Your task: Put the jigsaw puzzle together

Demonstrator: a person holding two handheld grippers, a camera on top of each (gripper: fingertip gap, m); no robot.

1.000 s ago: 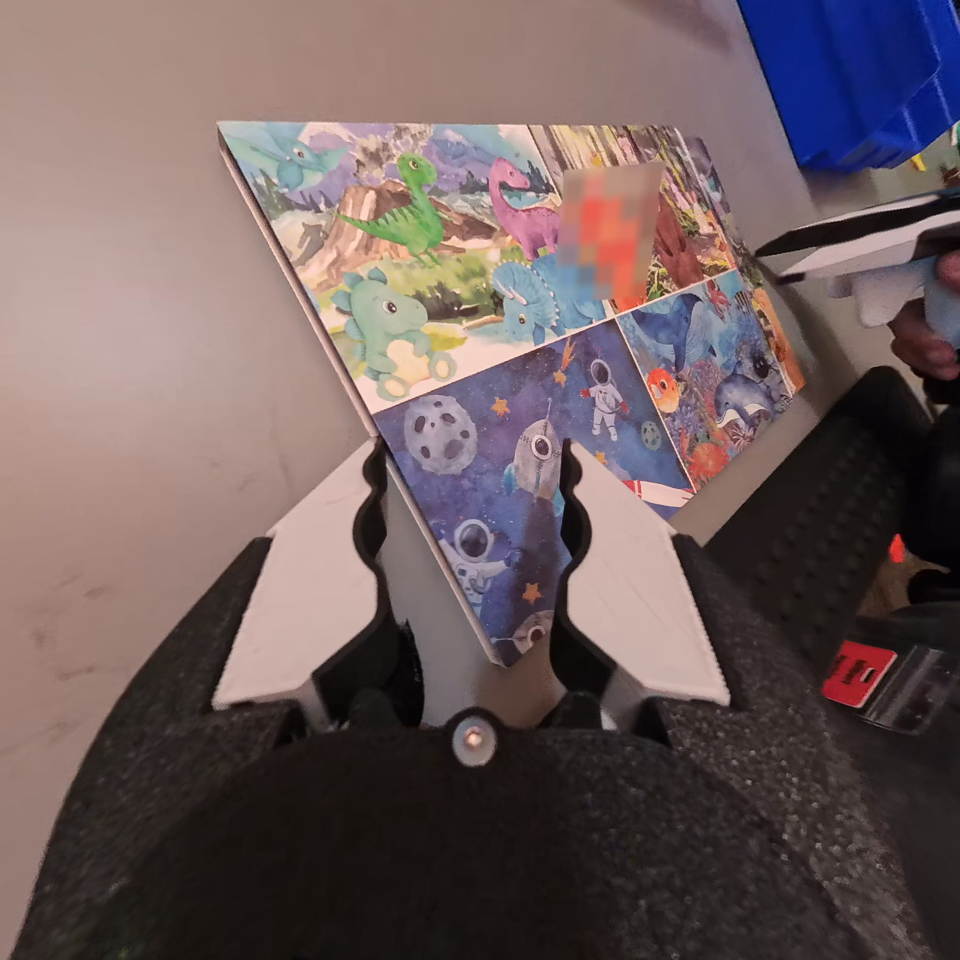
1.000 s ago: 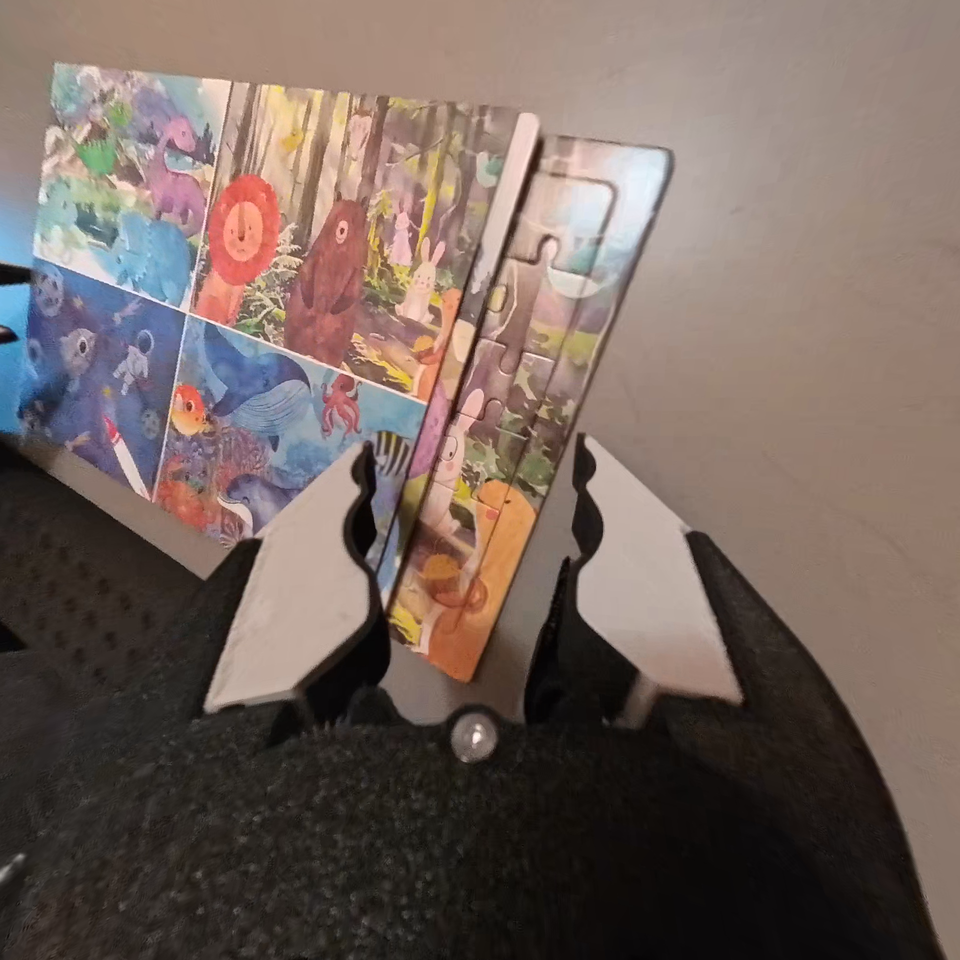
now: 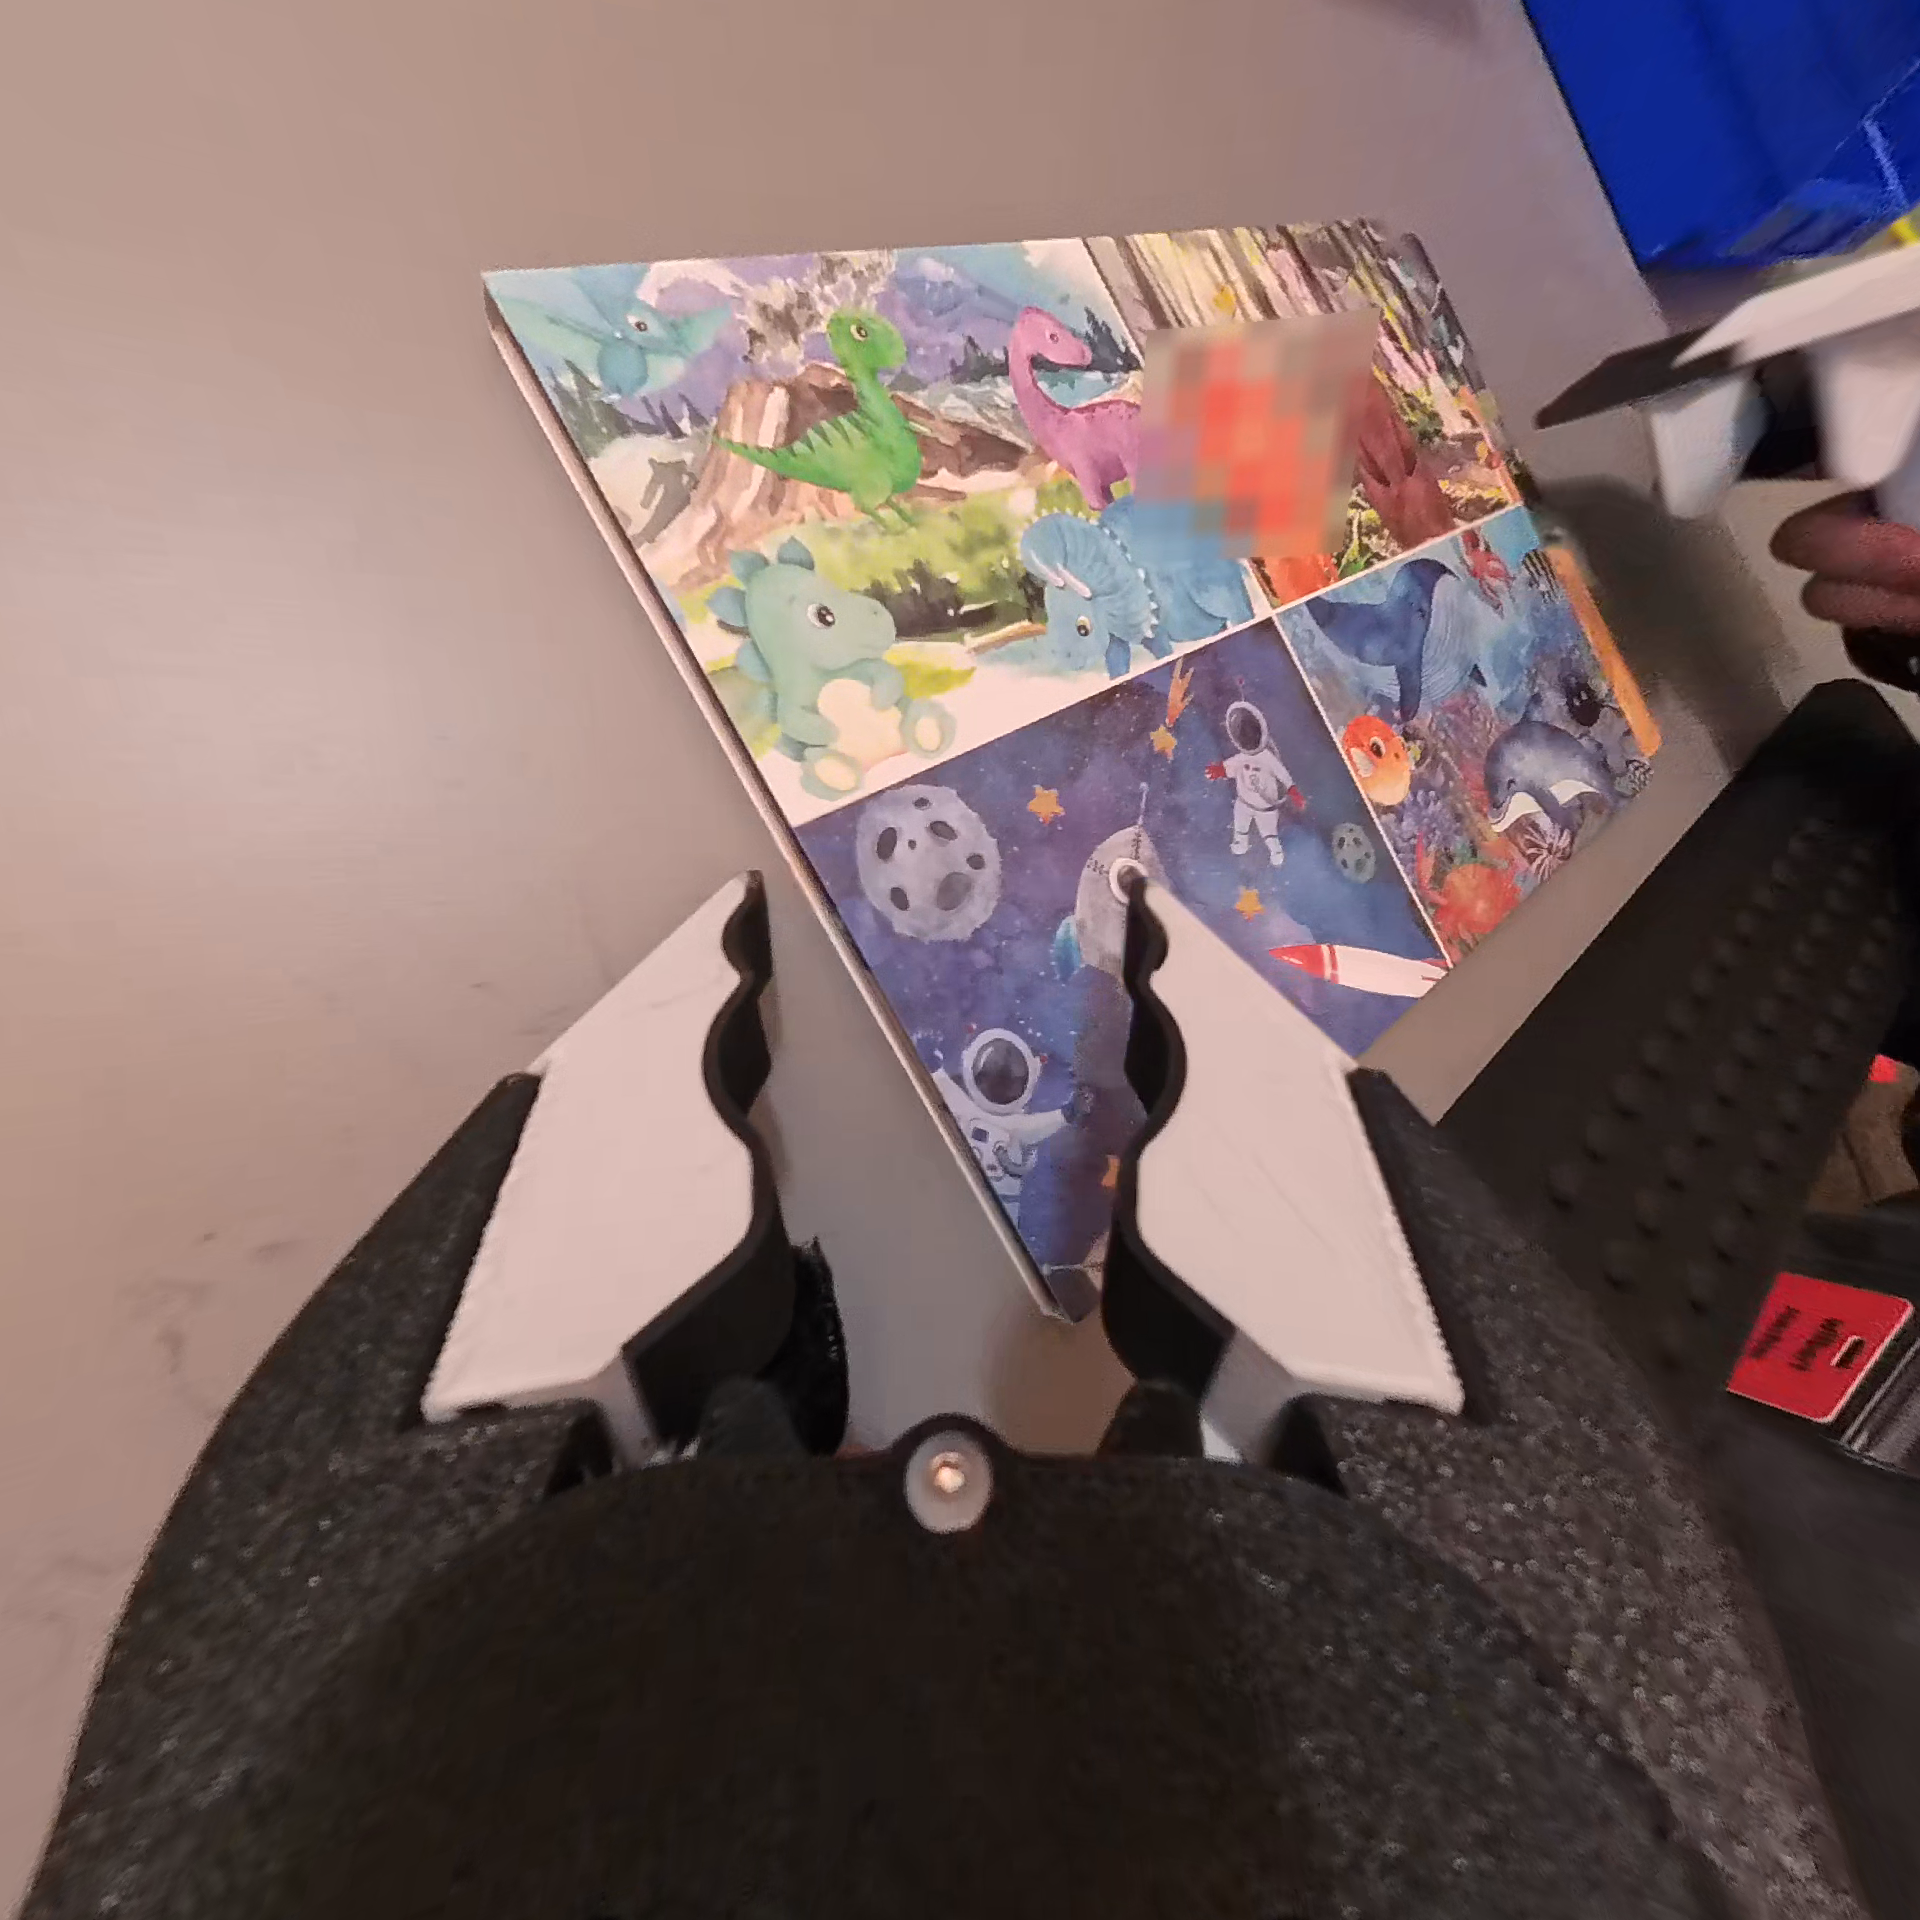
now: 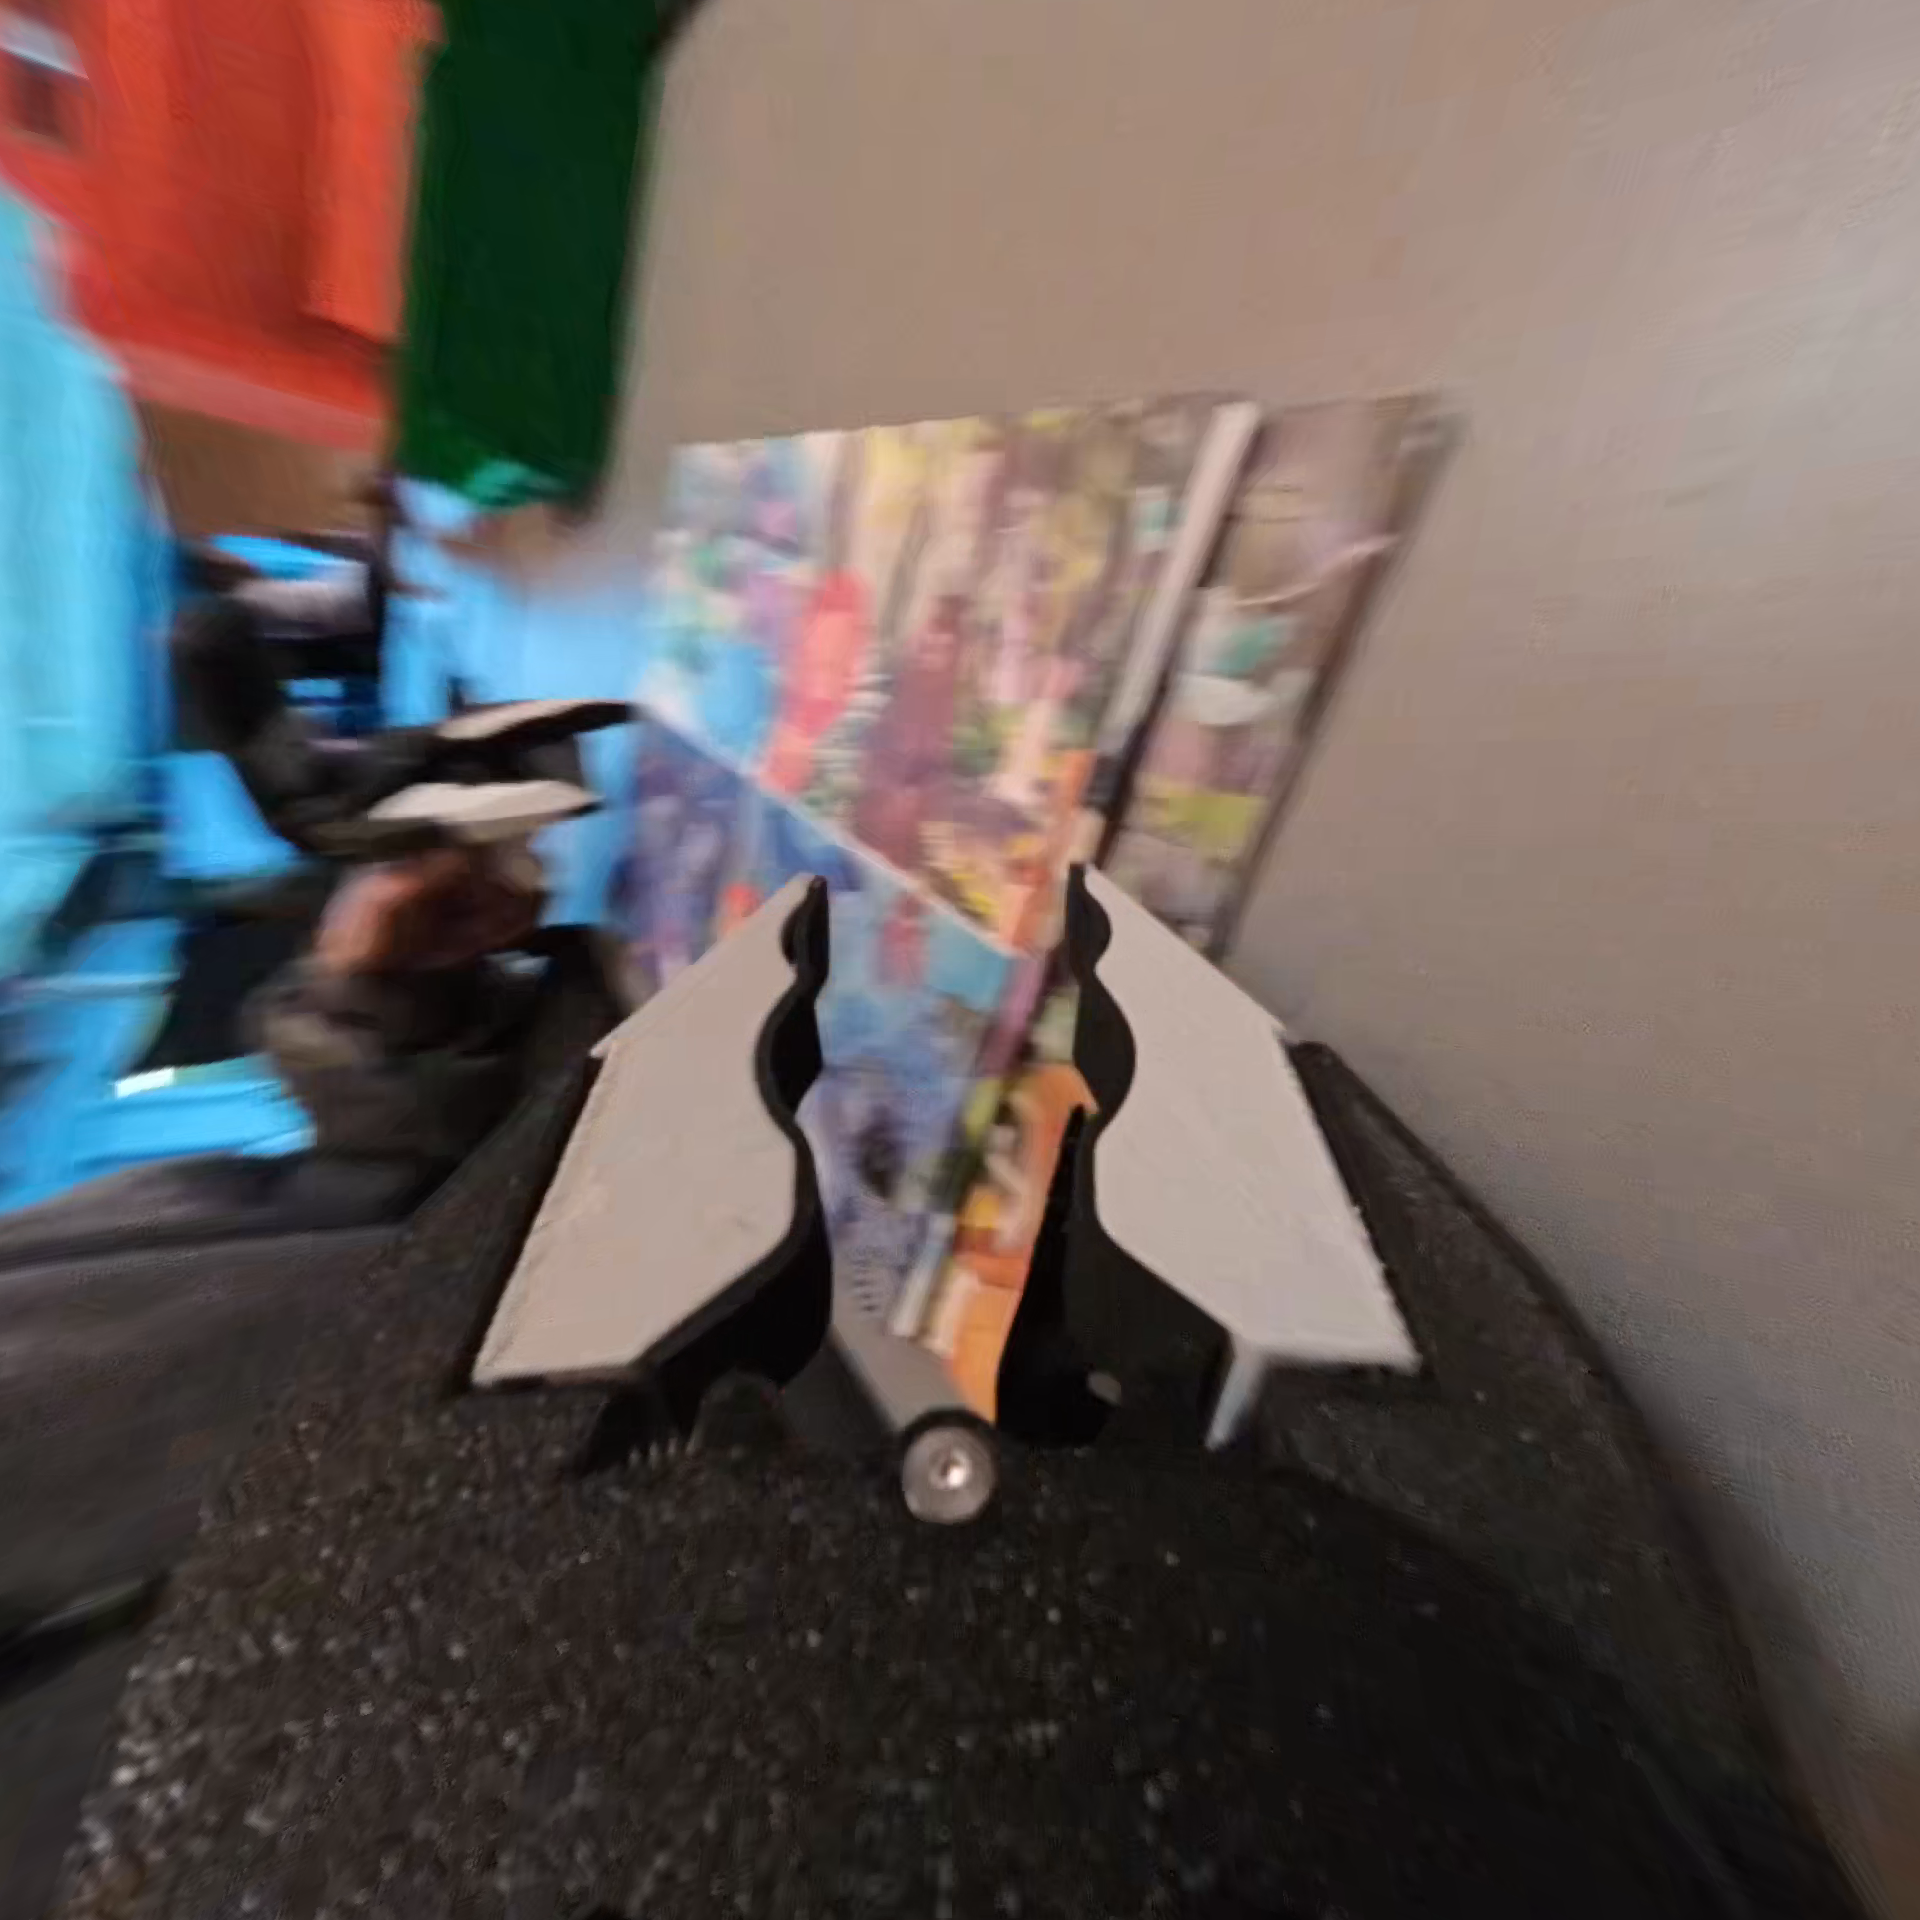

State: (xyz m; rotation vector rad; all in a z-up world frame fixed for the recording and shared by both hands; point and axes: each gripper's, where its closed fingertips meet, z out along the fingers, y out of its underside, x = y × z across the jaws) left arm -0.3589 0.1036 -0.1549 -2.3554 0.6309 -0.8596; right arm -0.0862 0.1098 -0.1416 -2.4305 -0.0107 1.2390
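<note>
The left gripper [image 3: 943,888] is standing wide. The near corner of the puzzle box [image 3: 1039,623] is lying between its fingers, close to the right finger, and the left finger is staying apart from the box edge, so nothing is being held here. The right gripper [image 4: 945,878] is showing a narrower gap, with the orange corner of the puzzle board [image 4: 1299,644] inside it. The right wrist view is very blurred, so I cannot tell whether the fingers are pressing on the board or only standing around it.

The board is sticking out of the box on the right side of that frame. I think the danger is this: with the left side free, a pull on the board is likely to drag the whole box along, or tilt it. If the board is leaving the box tilted, the loose pieces are likely to slide out of their places. A weak pinch on a thin corner may also be slipping.

The box is resting on a plain grey table [image 3: 260,623]. In the left wrist view a blue bin [image 3: 1714,104] is filling the upper right, and a black dimpled surface [image 3: 1714,935] with a red label [image 3: 1818,1351] is lying at the lower right. Blurred orange and green shapes are showing in the upper left of the right wrist view.
</note>
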